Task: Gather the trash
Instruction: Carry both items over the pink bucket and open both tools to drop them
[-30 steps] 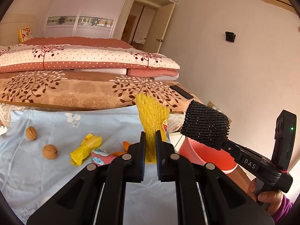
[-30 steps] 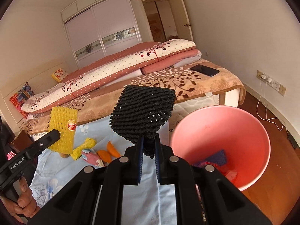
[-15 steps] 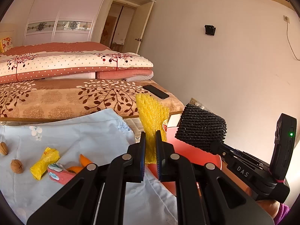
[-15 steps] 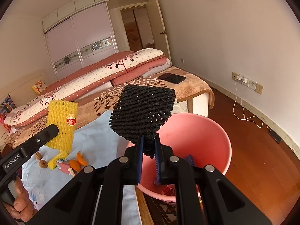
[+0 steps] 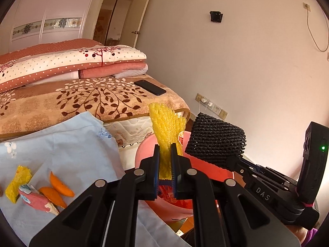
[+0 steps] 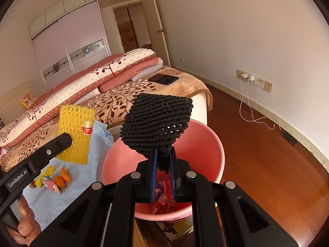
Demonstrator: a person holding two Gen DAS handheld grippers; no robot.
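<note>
Above pink bin, left claw grasping yellow net, right claw black net.

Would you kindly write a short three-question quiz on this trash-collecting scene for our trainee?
1. True or false: the left gripper is shut on the yellow foam net.
2. The black foam net in the right gripper is: A) lying on the bed, B) held above the pink bin, C) on the blue cloth.
3. Fill in: beside the pink wrapper on the cloth lie orange ____.

Key: 1 true; 2 B; 3 peels.
</note>
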